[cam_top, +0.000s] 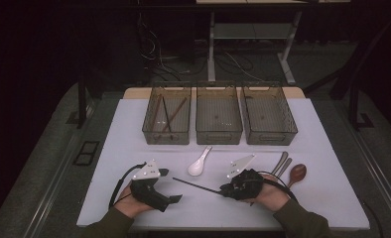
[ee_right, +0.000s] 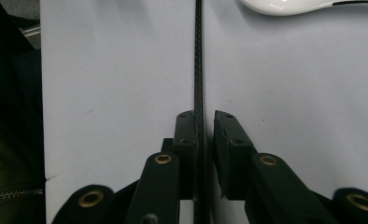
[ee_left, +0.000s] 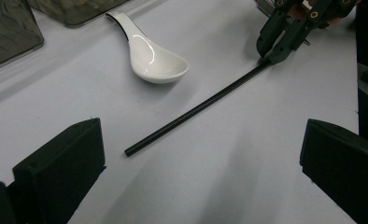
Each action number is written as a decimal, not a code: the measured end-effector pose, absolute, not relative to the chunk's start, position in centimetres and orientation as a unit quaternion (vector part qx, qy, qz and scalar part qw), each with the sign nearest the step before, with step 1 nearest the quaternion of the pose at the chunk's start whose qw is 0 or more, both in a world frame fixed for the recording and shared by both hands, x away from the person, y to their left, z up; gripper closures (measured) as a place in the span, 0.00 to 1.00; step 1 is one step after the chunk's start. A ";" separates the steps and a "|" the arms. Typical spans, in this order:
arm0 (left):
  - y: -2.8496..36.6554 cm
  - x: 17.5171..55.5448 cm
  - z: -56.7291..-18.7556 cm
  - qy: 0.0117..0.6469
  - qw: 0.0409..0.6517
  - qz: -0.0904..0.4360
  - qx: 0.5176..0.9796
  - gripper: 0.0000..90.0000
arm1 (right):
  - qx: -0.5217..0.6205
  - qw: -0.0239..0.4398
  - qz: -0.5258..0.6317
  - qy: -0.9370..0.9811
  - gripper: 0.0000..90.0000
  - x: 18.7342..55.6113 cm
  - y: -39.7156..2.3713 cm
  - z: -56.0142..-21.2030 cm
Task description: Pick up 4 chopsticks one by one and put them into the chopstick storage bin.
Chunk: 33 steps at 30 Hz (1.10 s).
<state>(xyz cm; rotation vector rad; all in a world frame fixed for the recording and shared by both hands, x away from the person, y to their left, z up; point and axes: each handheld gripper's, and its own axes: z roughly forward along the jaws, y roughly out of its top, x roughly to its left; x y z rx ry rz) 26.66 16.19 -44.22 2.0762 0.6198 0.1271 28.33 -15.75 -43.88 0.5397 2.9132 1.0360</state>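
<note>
A thin black chopstick (cam_top: 196,185) (ee_left: 196,109) (ee_right: 198,56) lies flat on the white table mat, running from the middle toward the right hand. My right gripper (cam_top: 224,190) (ee_left: 268,53) (ee_right: 204,121) is low over its right end. Its jaws straddle the stick: one pad touches it, and a narrow gap shows at the other pad. My left gripper (cam_top: 169,186) rests at the front left, jaws wide open with nothing between them, aimed at the chopstick's free end. A white ceramic spoon (cam_top: 198,162) (ee_left: 154,58) (ee_right: 285,4) lies just beyond the stick.
Three clear bins stand in a row at the back: the left bin (cam_top: 167,136) holds brown chopsticks, while the middle bin (cam_top: 219,136) and right bin (cam_top: 270,136) look bare. Two metal utensils (cam_top: 282,162) and a wooden spoon (cam_top: 297,173) lie right of the right hand.
</note>
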 end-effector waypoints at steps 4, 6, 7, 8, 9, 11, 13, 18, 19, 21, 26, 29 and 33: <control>16.2 26.6 -44.2 0.252 0.467 0.051 0.846 0.00 | 0.166 0.009 0.326 0.931 0.91 28.2 -15.5 -44.0; 16.1 26.7 -44.3 0.250 0.466 0.050 0.848 0.00 | 0.163 0.010 0.327 0.931 0.91 28.3 -15.5 -44.1; 16.1 26.6 -44.3 0.249 0.465 0.050 0.848 0.00 | 0.164 0.012 0.325 0.931 0.91 28.3 -15.5 -44.1; 16.1 26.6 -44.3 0.249 0.465 0.050 0.848 0.00 | 0.170 0.008 0.322 0.931 0.91 28.1 -15.4 -44.0; 16.1 26.6 -44.3 0.248 0.465 0.050 0.849 0.00 | 0.169 0.012 0.320 0.932 0.91 28.1 -15.3 -44.0; 16.1 26.6 -44.3 0.248 0.464 0.050 0.849 0.00 | 0.164 0.017 0.318 0.934 0.92 28.1 -15.3 -44.0; 16.1 26.6 -44.3 0.248 0.465 0.050 0.848 0.00 | 0.165 0.018 0.317 0.934 0.93 28.0 -15.2 -43.9; 16.1 26.6 -44.3 0.247 0.464 0.050 0.849 0.00 | 0.165 0.021 0.314 0.935 0.94 28.0 -15.1 -43.9; 16.1 26.6 -44.3 0.247 0.464 0.050 0.849 0.00 | 0.164 0.020 0.314 0.935 0.95 28.0 -15.1 -43.9; 16.1 26.6 -44.3 0.247 0.464 0.049 0.849 0.00 | 0.166 0.016 0.315 0.934 0.95 28.0 -15.1 -43.9; 16.1 26.6 -44.3 0.247 0.464 0.049 0.849 0.00 | 0.170 0.010 0.316 0.934 0.95 28.2 -15.2 -43.8; 16.1 26.6 -44.3 0.247 0.464 0.048 0.849 0.00 | 0.172 0.009 0.319 0.932 0.95 28.2 -15.3 -43.6; 16.1 26.6 -44.3 0.247 0.464 0.048 0.850 0.00 | 0.172 0.007 0.331 0.928 0.95 28.3 -15.5 -43.1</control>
